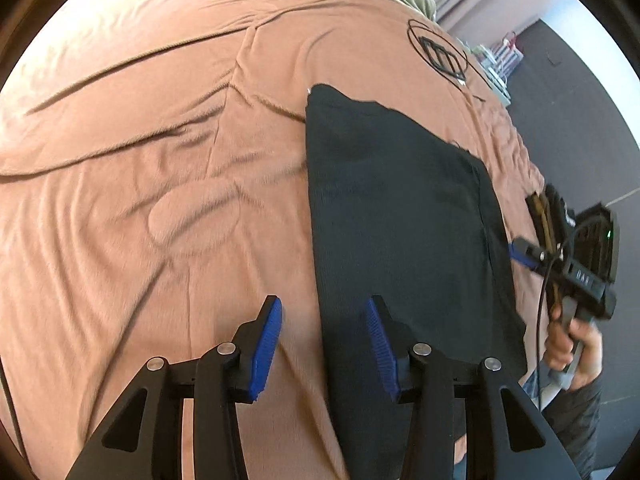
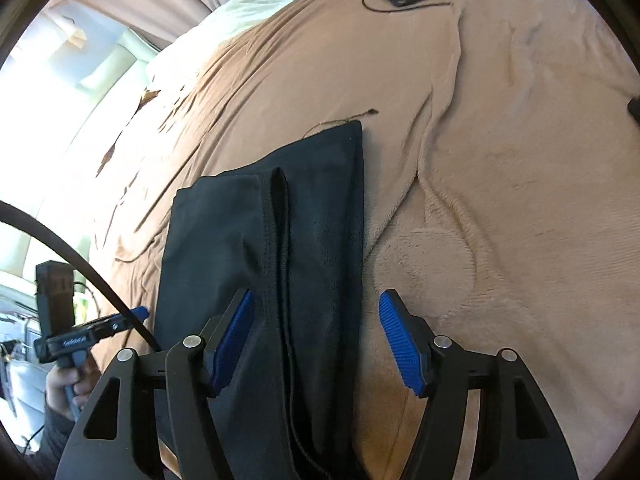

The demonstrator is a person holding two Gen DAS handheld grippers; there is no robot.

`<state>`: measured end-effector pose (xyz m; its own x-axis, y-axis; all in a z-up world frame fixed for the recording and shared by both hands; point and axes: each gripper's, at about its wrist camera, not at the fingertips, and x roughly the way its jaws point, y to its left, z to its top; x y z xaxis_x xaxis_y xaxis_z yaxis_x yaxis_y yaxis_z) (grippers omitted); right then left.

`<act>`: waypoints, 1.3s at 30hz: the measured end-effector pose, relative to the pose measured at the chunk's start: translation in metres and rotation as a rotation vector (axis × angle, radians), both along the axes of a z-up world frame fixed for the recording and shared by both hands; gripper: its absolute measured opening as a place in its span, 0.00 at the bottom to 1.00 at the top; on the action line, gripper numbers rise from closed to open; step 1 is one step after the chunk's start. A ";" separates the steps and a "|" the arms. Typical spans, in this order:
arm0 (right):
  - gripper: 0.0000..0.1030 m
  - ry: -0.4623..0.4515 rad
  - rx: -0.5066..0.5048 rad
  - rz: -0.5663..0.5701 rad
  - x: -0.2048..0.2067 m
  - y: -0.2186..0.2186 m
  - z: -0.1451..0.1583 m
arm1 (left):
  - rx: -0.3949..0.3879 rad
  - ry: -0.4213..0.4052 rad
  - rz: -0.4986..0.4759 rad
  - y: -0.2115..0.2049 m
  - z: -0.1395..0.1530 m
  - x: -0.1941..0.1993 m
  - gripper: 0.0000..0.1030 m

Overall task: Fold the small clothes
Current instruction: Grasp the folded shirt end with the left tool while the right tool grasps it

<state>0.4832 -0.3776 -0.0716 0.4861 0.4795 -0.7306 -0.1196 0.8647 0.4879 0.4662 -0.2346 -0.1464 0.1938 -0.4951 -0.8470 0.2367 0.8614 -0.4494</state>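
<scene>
Dark garment (image 1: 400,216) lay soft & limp on bed blanket (image 1: 160,200); both claws wide, empty—left claw (image 1: 324,344), right claw (image 2: 316,340). Prob best pinched at edge.

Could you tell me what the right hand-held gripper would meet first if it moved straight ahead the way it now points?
Probably the black folded garment: the open right hand-held gripper straddles its right edge, with the brown blanket beyond. Its height above the cloth is unclear.
</scene>
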 end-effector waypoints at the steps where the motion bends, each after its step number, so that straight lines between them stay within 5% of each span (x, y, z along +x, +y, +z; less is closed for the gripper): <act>1: 0.61 0.002 0.032 0.009 0.002 -0.003 -0.003 | -0.009 0.004 0.004 0.000 -0.001 0.004 0.45; 13: 0.47 -0.014 0.232 0.124 0.033 -0.016 -0.022 | -0.086 0.016 0.068 -0.008 -0.009 0.056 0.42; 21: 0.38 -0.026 0.195 0.147 0.047 -0.021 -0.025 | -0.096 0.023 0.080 -0.024 -0.018 0.084 0.25; 28: 0.34 -0.026 0.140 0.157 0.061 -0.002 -0.022 | -0.088 -0.006 0.094 -0.034 -0.017 0.100 0.24; 32: 0.11 -0.026 0.097 0.150 0.064 0.009 -0.018 | -0.079 -0.006 0.103 -0.036 -0.020 0.109 0.10; 39: 0.08 -0.098 0.021 0.166 0.039 0.027 0.013 | -0.094 -0.056 0.093 -0.038 0.001 0.100 0.04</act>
<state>0.5221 -0.3509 -0.0587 0.4671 0.5740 -0.6726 -0.3079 0.8187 0.4848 0.5659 -0.2726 -0.1455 0.2880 -0.5496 -0.7842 0.1845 0.8354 -0.5178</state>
